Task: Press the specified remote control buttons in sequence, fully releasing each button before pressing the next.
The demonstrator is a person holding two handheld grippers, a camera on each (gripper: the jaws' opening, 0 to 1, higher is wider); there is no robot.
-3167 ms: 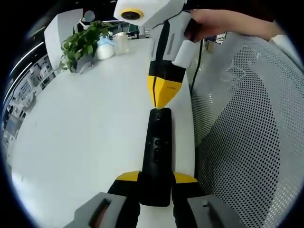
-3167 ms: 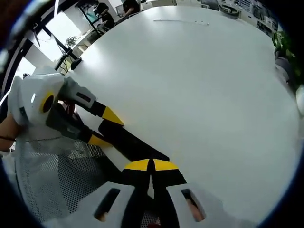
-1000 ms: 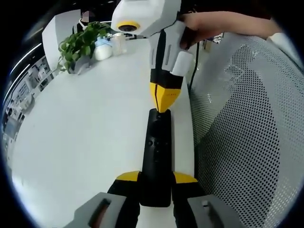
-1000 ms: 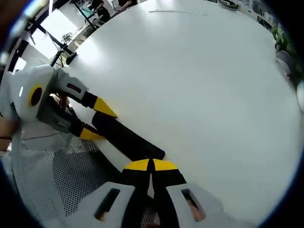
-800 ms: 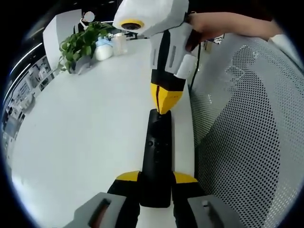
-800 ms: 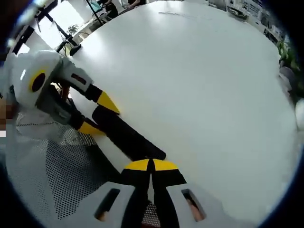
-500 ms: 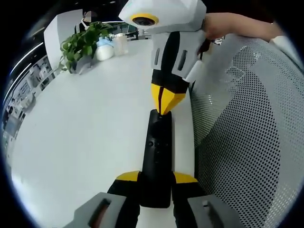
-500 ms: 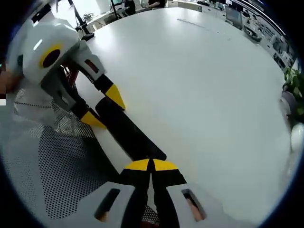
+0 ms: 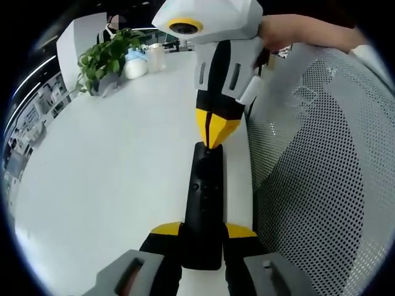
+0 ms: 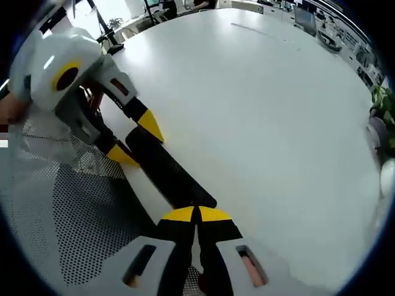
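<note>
A long black remote [image 9: 205,197] lies near the white table's [image 9: 111,166] edge, pointing away from me. My left gripper [image 9: 203,229] is shut on its near end, one yellow-tipped jaw on each side. My right gripper [image 9: 212,143] comes down from above with its yellow jaws shut together, tips resting on the remote's far end. In the right gripper view, my right gripper [image 10: 196,213] is shut with its tips at one end of the remote [image 10: 163,172], and the left gripper [image 10: 133,143] clamps the other end.
A potted plant [image 9: 108,55] and small white containers [image 9: 137,63] stand at the table's far side. A white mesh chair [image 9: 321,172] sits right beside the table edge by the remote. A person's hand [image 9: 296,34] holds the right gripper.
The right gripper has tilted and rolled a little while its tips stay on the remote's far end. The remote and the left gripper have not moved.
</note>
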